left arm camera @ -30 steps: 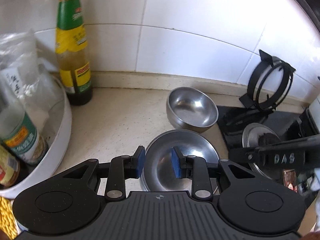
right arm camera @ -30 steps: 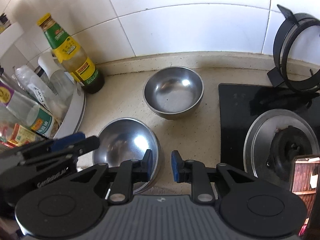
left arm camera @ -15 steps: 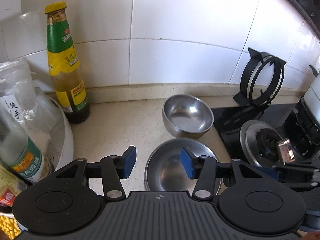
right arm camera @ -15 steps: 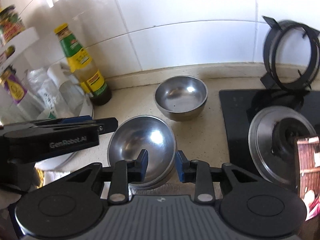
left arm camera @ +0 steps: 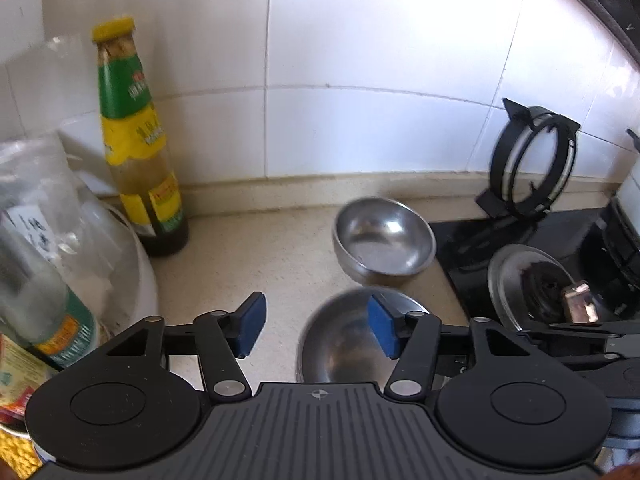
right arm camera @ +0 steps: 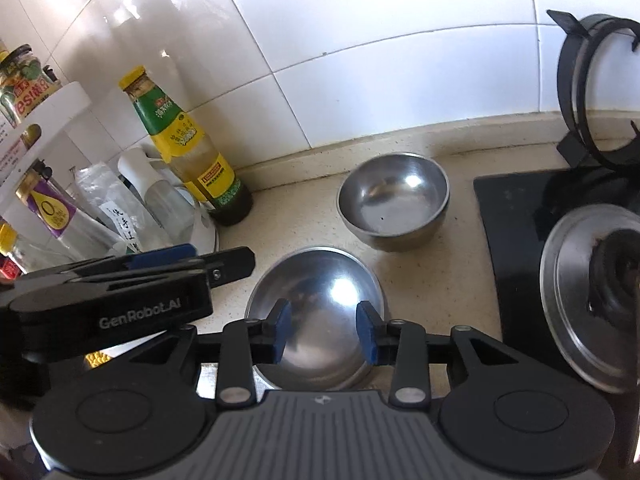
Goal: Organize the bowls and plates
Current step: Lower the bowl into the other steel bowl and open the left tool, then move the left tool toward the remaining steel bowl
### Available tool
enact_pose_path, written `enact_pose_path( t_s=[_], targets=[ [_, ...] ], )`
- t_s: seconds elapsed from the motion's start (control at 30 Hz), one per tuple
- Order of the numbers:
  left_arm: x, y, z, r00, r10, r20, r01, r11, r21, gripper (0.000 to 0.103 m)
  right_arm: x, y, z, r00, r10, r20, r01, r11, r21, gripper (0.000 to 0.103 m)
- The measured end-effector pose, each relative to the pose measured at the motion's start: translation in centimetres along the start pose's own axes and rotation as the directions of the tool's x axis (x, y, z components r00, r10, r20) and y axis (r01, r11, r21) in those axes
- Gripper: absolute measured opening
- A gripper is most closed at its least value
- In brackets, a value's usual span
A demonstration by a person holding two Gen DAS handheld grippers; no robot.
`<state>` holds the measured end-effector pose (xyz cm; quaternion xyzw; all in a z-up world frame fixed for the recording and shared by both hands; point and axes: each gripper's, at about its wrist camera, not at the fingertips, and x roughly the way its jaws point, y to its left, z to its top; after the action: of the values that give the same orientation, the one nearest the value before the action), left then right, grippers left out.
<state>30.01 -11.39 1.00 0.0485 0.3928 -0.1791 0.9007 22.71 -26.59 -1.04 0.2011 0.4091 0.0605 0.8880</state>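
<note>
Two steel bowls sit on the beige counter. The near, wider bowl (left arm camera: 344,344) (right arm camera: 316,312) lies just under and ahead of both grippers. The far, deeper bowl (left arm camera: 384,240) (right arm camera: 394,200) stands behind it near the wall. My left gripper (left arm camera: 316,330) is open and empty, raised above the near bowl's left side. My right gripper (right arm camera: 324,330) is open and empty, its blue pads (right arm camera: 280,330) spread over the near bowl. The left gripper's body (right arm camera: 120,292) shows at the left in the right wrist view.
A green-and-yellow sauce bottle (left arm camera: 138,152) (right arm camera: 188,152) stands at the wall on the left. A white rack (right arm camera: 52,184) with several bottles and bags fills the far left. A black hob (right arm camera: 560,240) with a burner (left arm camera: 532,280) and an upright pan support (left arm camera: 530,164) lies to the right.
Both grippers have risen and pulled back from the near bowl. Both have opened wider; the right one was nearly closed a second ago.
</note>
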Motion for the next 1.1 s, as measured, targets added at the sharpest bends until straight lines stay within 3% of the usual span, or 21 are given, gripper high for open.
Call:
enact_pose_path(
  t_s=[0.2,0.4,0.7,1.1],
  targets=[
    [-0.2,0.1,1.2,0.998,0.056,0.031,-0.054,0.998,-0.040,0.075,-0.9,-1.6,1.1,1.000,0.004,0.028,-0.004,1.000,-0.003,0.059],
    [1.1,-0.7,2.3,0.995,0.101,0.024,-0.101,0.994,-0.031,0.076,0.3,-4.1,1.7,1.000,-0.018,-0.008,0.018,0.999,0.048,0.060],
    [2.2,-1.5,2.9,0.993,0.116,0.008,-0.116,0.993,-0.015,0.080,1.6,-4.6,2.0,0.999,0.036,-0.012,-0.035,0.995,0.094,0.062],
    [2.8,-1.6,3.5,0.994,0.113,-0.001,-0.113,0.993,-0.017,0.081,2.3,-5.2,2.5,0.999,0.041,-0.014,-0.039,0.992,0.118,0.064]
  ],
)
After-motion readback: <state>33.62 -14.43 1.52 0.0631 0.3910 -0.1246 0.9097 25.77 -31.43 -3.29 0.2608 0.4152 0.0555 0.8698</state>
